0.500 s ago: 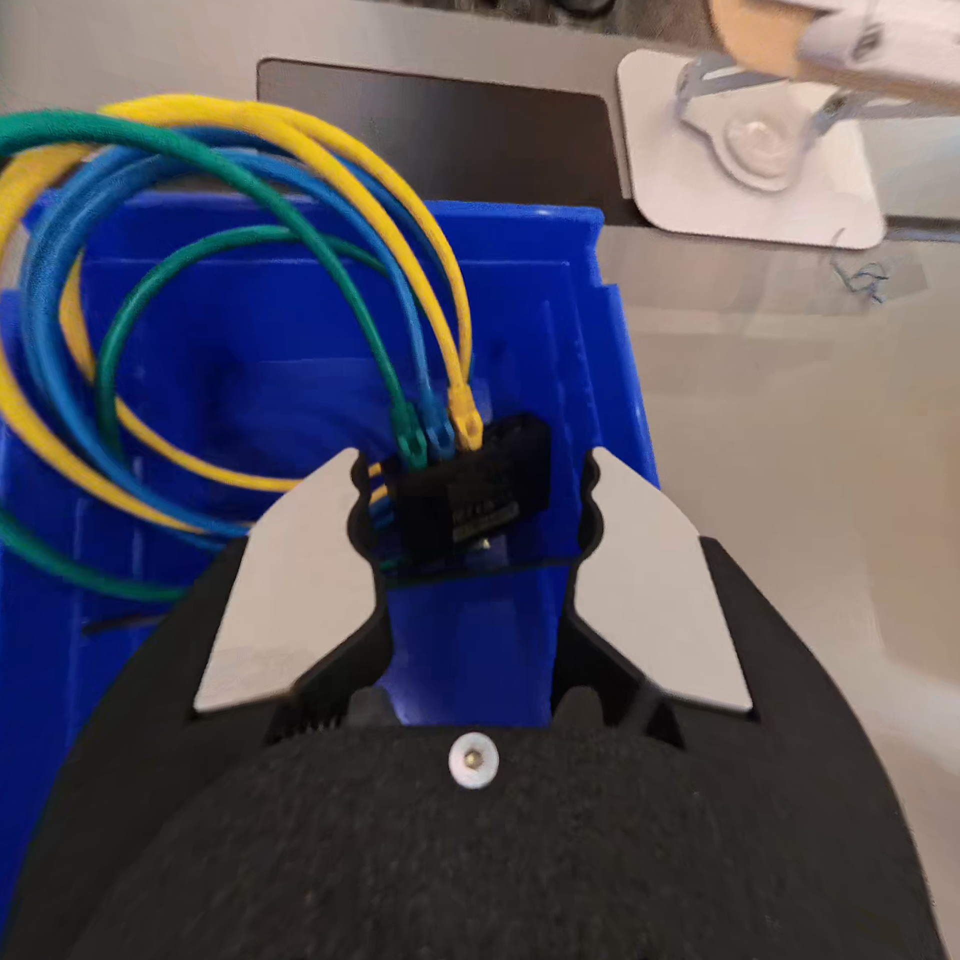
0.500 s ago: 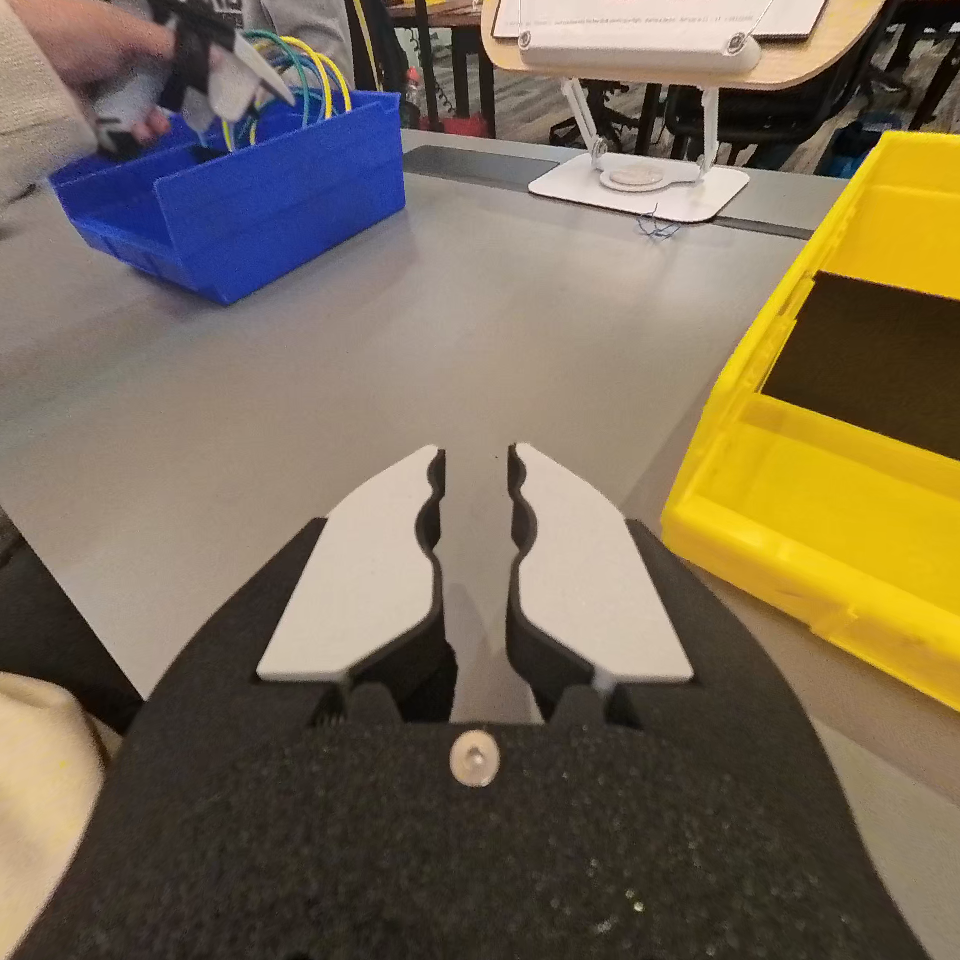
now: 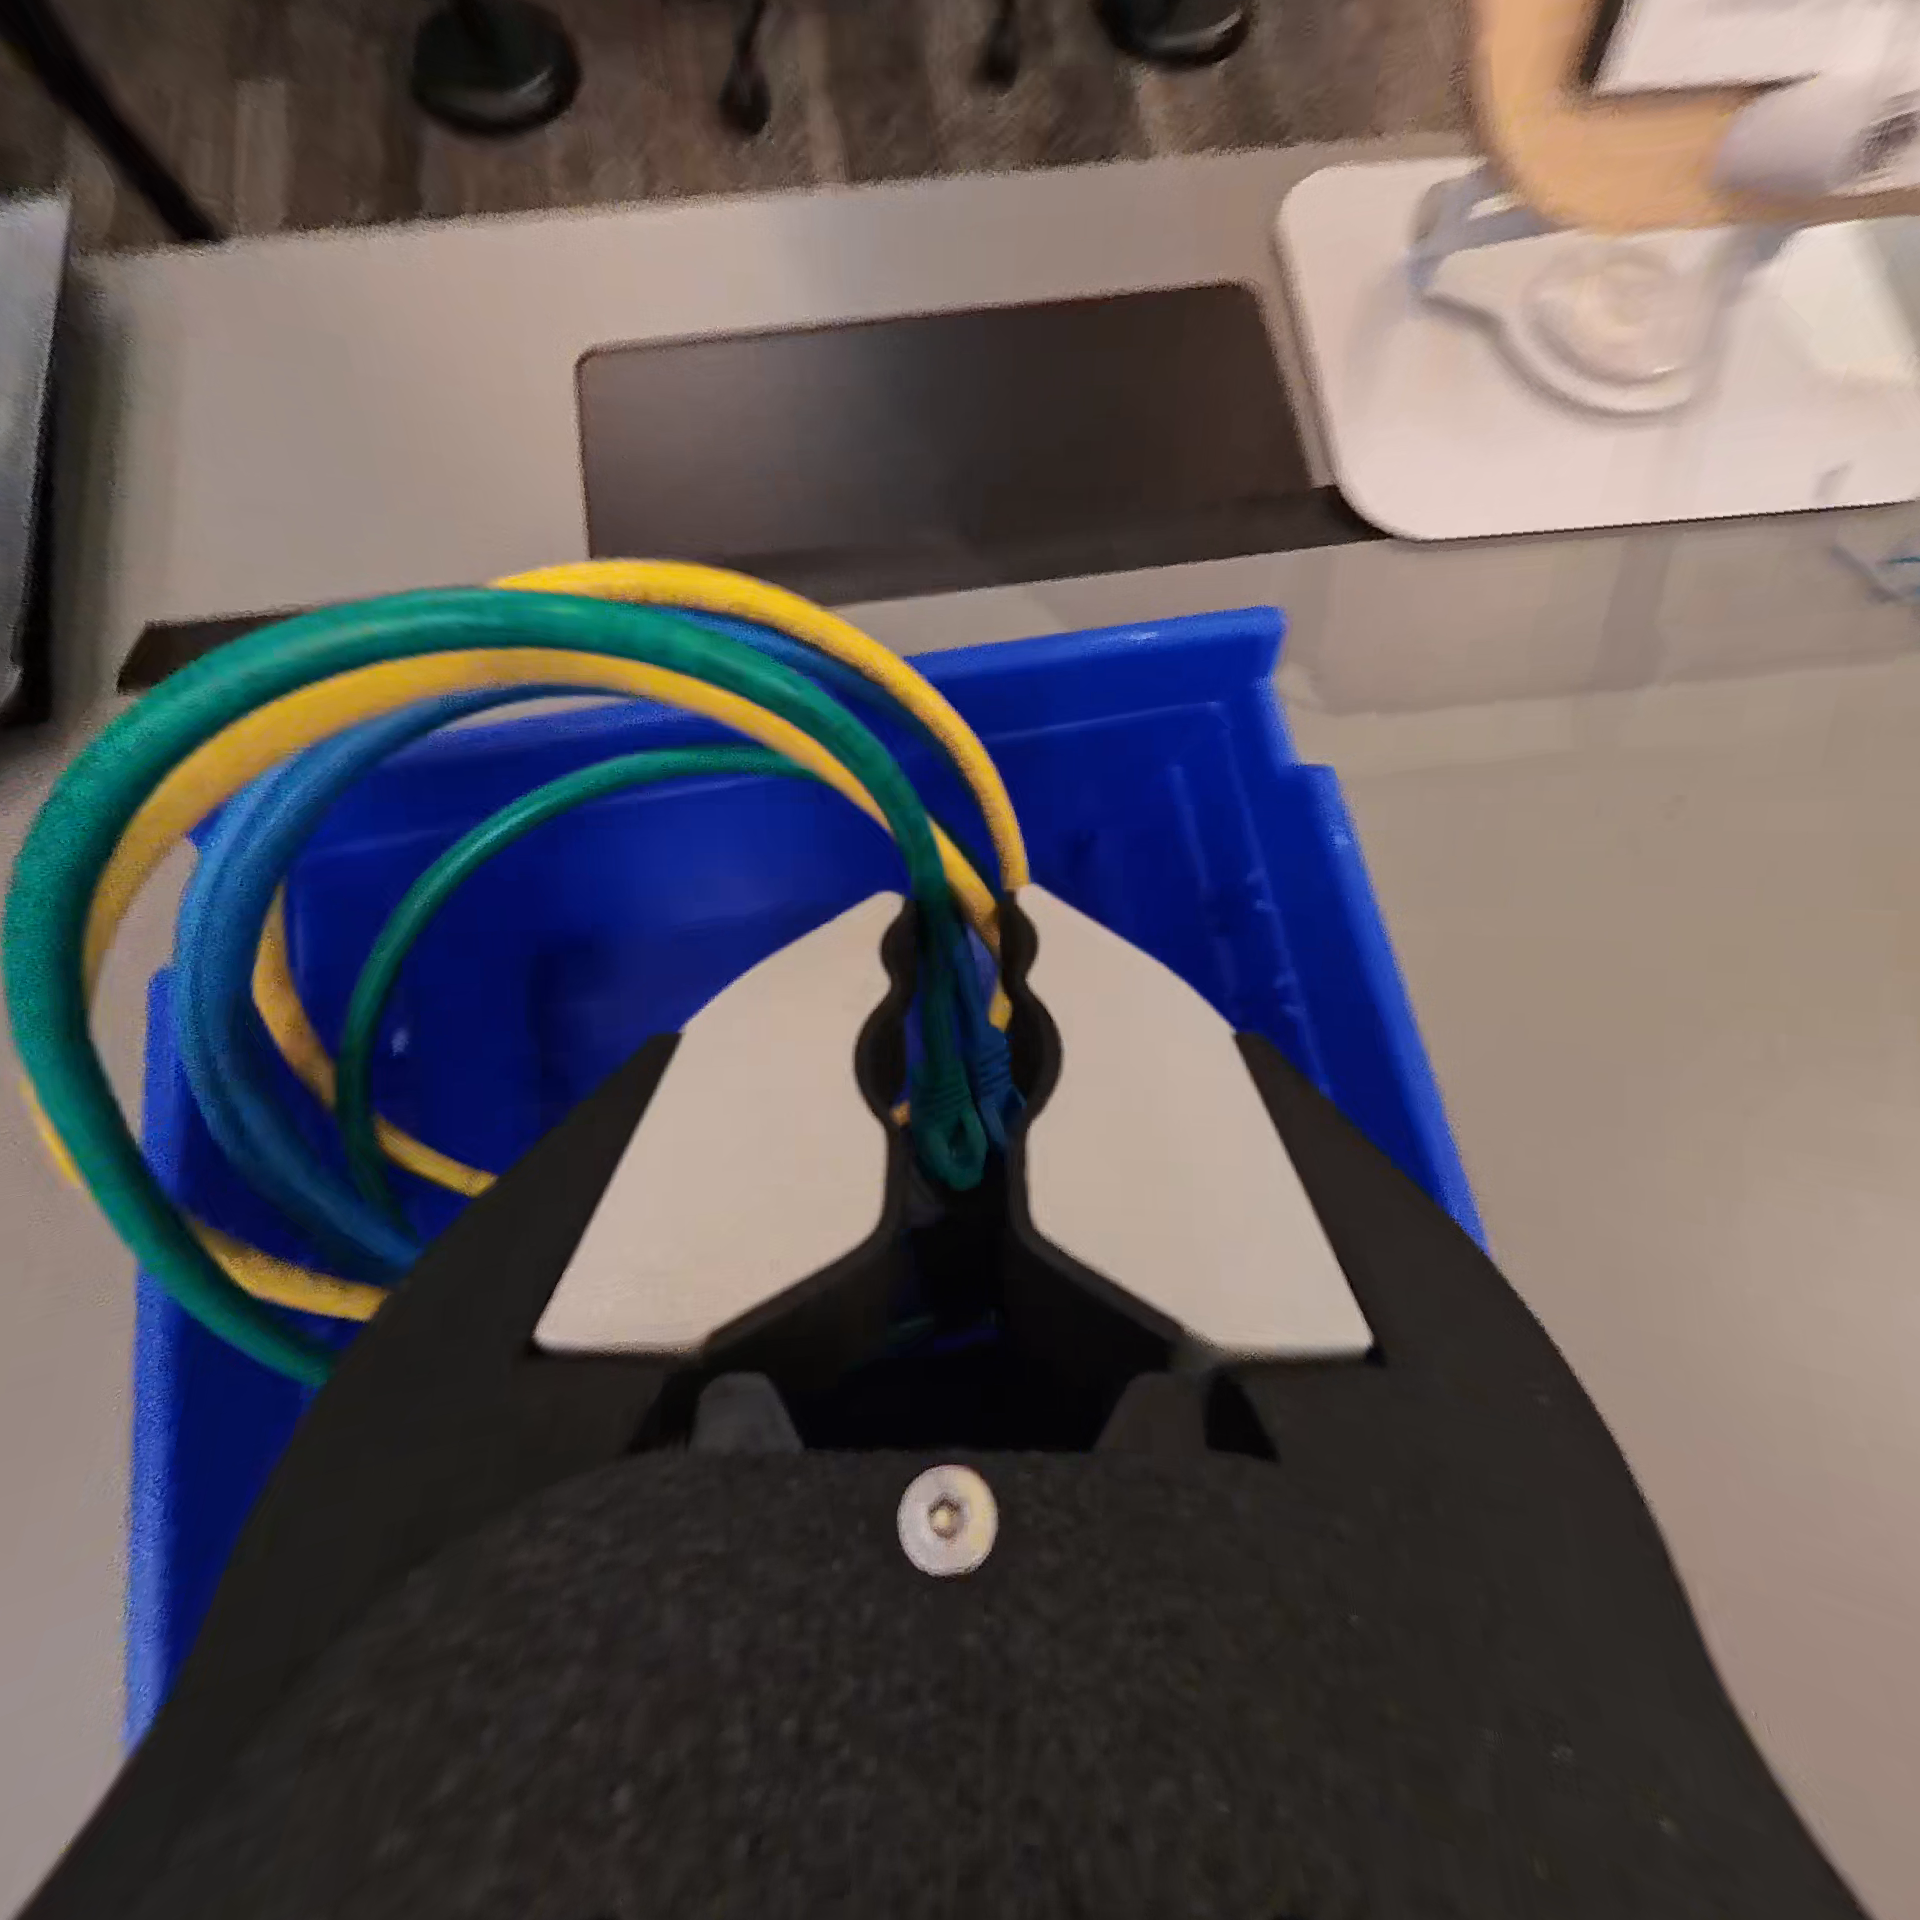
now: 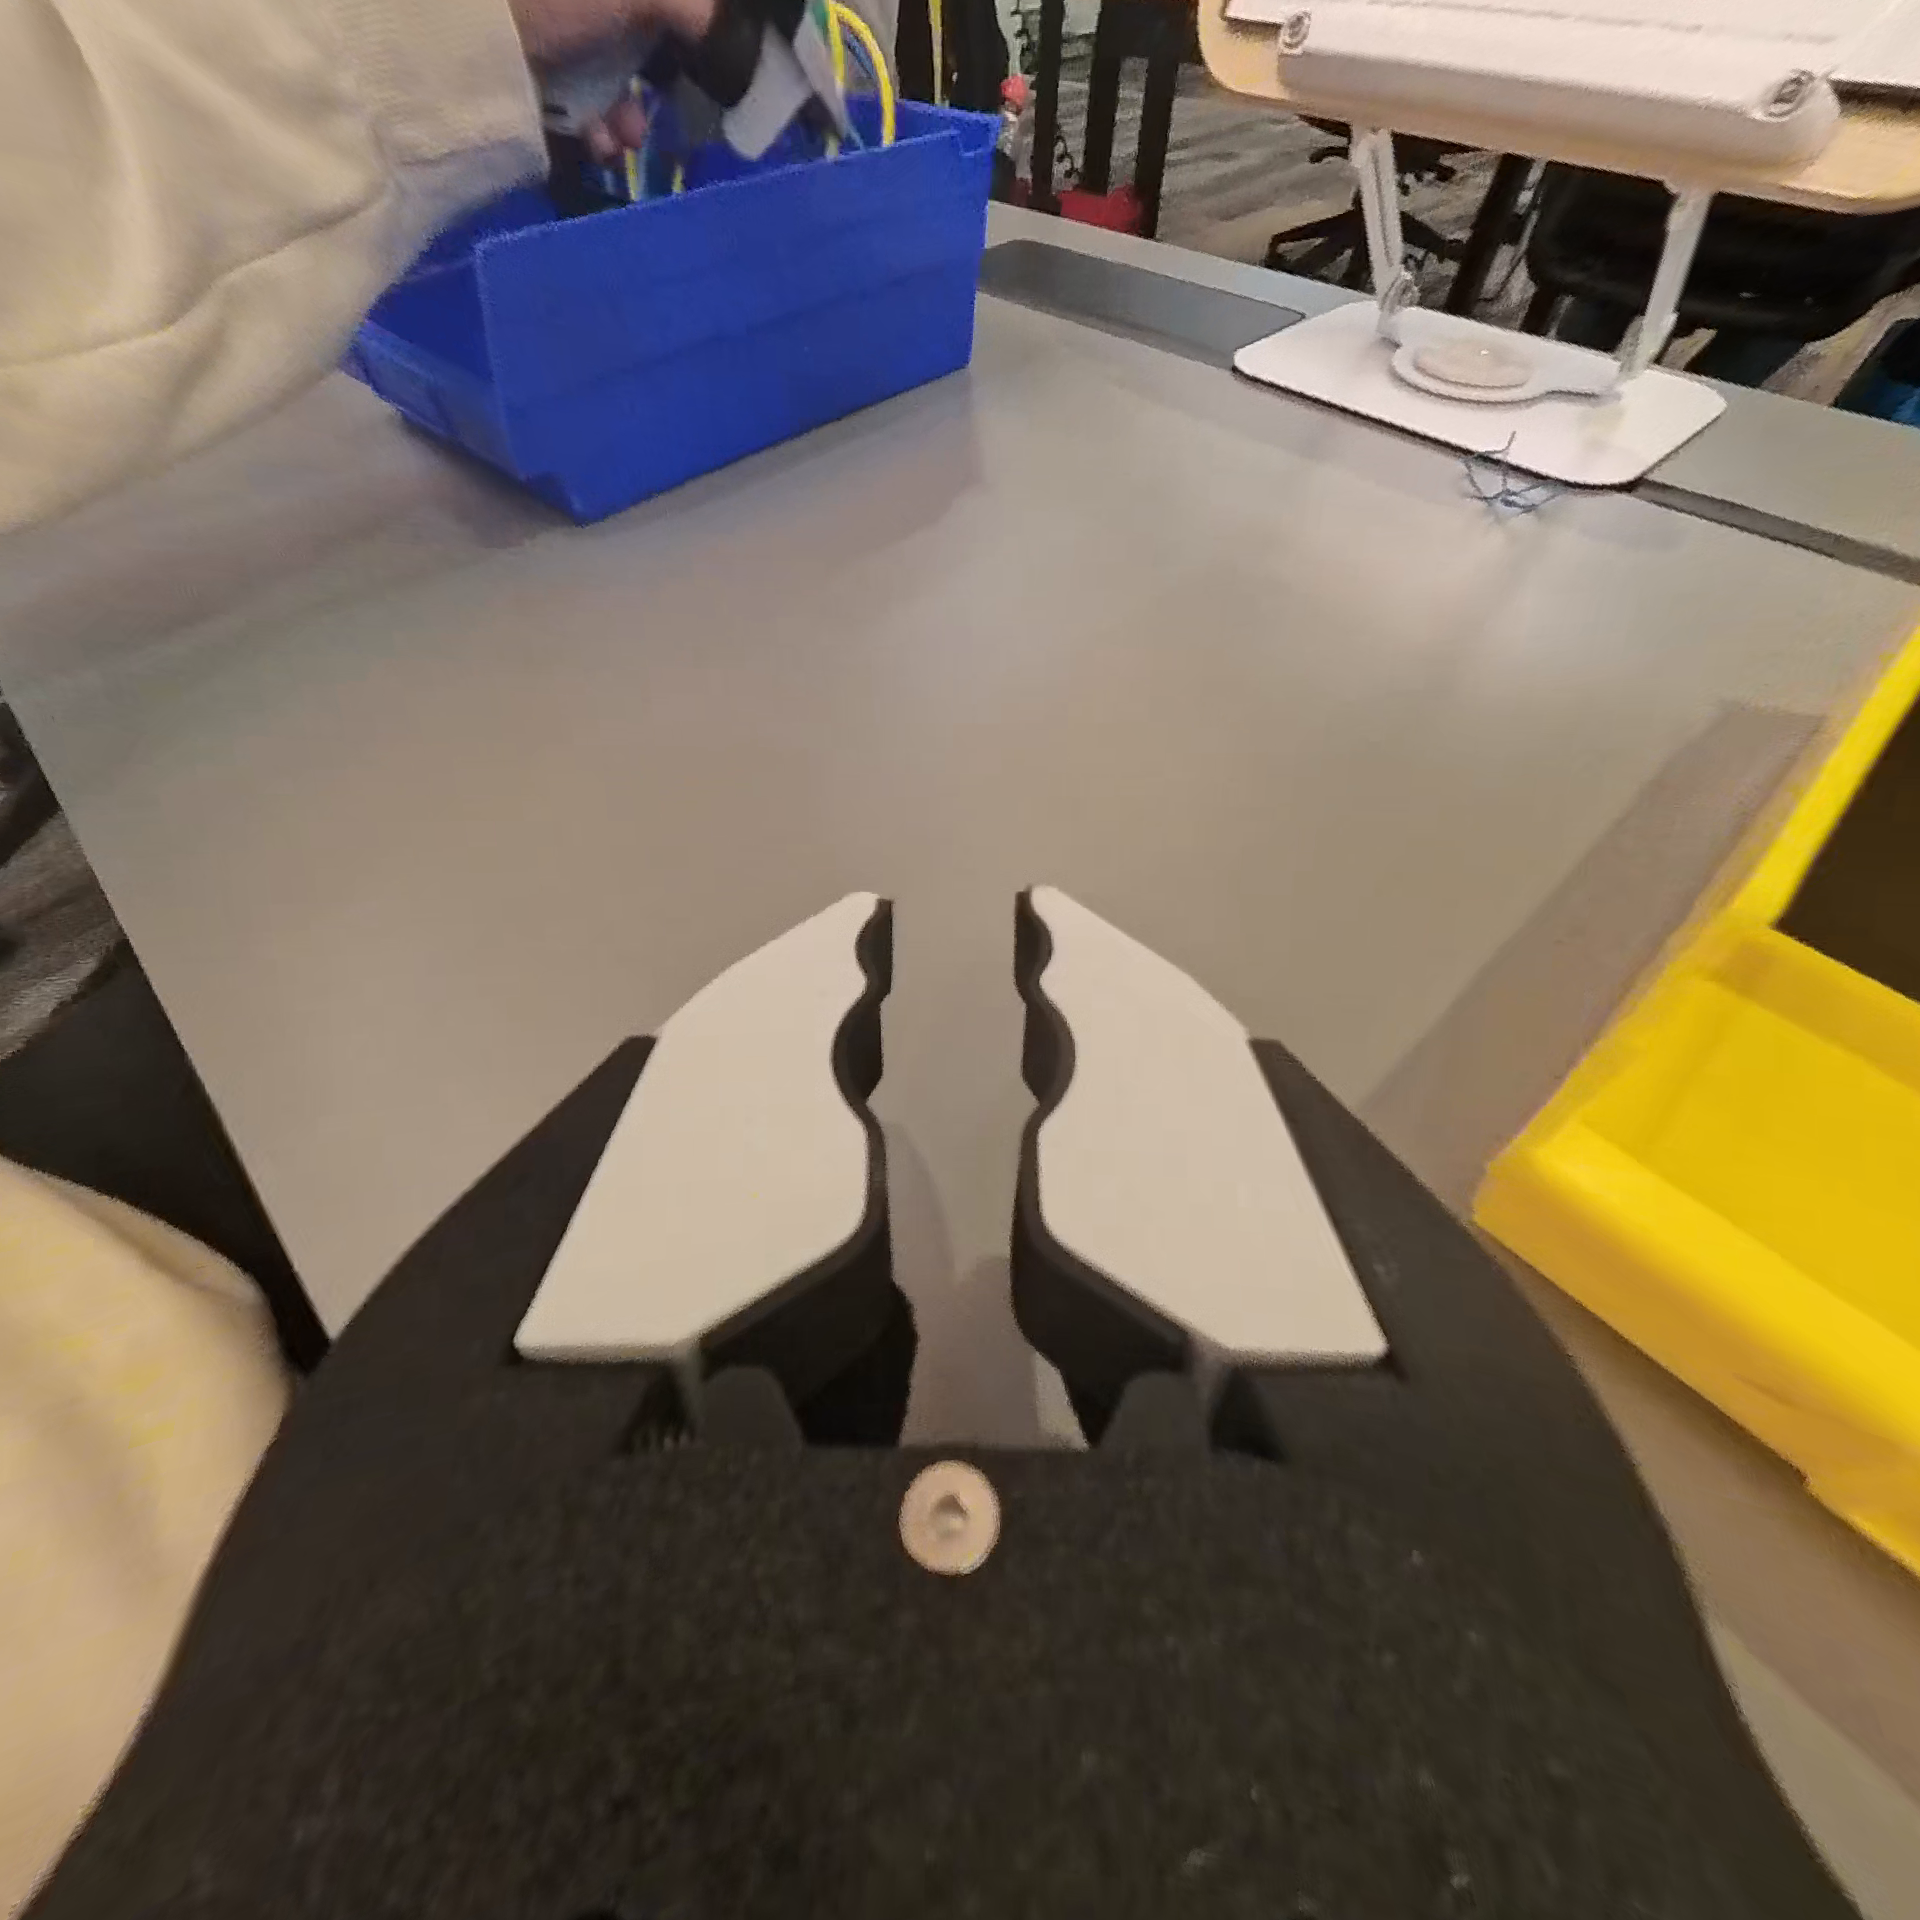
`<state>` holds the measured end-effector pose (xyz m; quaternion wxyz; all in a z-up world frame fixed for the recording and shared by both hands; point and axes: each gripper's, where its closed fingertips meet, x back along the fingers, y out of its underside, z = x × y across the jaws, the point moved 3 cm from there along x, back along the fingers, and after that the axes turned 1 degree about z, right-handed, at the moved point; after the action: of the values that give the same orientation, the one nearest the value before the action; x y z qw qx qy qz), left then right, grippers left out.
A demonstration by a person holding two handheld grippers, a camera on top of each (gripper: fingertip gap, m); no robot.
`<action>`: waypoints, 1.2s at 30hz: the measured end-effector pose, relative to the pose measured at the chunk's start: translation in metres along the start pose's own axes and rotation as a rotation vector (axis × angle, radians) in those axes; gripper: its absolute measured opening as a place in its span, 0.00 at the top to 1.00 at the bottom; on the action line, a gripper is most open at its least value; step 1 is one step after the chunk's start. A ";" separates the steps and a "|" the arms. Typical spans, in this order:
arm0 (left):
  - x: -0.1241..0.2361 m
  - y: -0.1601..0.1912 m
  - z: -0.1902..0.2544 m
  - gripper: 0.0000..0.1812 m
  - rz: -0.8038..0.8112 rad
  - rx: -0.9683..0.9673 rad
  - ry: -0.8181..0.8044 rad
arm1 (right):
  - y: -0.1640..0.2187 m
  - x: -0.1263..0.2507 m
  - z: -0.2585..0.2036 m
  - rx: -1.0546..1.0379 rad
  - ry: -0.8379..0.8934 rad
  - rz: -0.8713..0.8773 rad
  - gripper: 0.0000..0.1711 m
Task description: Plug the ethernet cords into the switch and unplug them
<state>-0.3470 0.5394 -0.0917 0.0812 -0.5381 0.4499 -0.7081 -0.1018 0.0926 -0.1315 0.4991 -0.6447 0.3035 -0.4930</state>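
My left gripper [image 3: 961,904] is shut. Green [image 3: 62,935], yellow [image 3: 727,582] and blue [image 3: 229,914] ethernet cords run between its fingers, and their plug ends sit in the gap. The black switch [image 3: 935,1262] shows only as a dark shape between the finger bases. The cords loop out to the left over the blue bin [image 3: 1195,790]. In the right wrist view this gripper [image 4: 790,73] is held over the same bin [image 4: 727,343]. My right gripper [image 4: 954,904] is slightly open and empty, low over the grey table [image 4: 935,644].
A yellow bin [image 4: 1714,1226] stands at the right, close to my right gripper. A white stand [image 4: 1475,384] sits at the table's far edge and also shows in the left wrist view [image 3: 1558,416]. A dark inset panel [image 3: 935,436] lies behind the blue bin. A cream sleeve [image 4: 208,208] fills the left.
My left gripper has closed around the switch and plug ends and risen, so the bin looks farther below. My right gripper has turned slightly left, its opening unchanged.
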 end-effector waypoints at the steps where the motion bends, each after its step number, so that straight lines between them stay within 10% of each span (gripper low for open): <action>1: 0.007 -0.003 0.002 0.97 0.026 -0.028 0.026 | -0.003 -0.002 -0.004 -0.011 -0.025 0.006 0.87; 12: 0.137 -0.066 0.032 0.97 0.295 -0.423 0.362 | -0.077 -0.037 -0.007 0.009 -0.278 0.065 0.86; 24: 0.246 -0.069 0.145 0.97 0.230 -0.876 0.805 | -0.183 -0.080 -0.025 0.290 -0.382 0.164 0.74; 36: 0.199 0.042 0.265 0.97 -0.162 -1.129 1.116 | -0.180 -0.046 0.006 0.484 -0.220 0.203 0.63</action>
<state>-0.2223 0.2500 0.0192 -0.4925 -0.0951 0.6744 -0.5418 -0.1299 0.1923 0.0231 0.7153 -0.5227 0.1840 -0.4257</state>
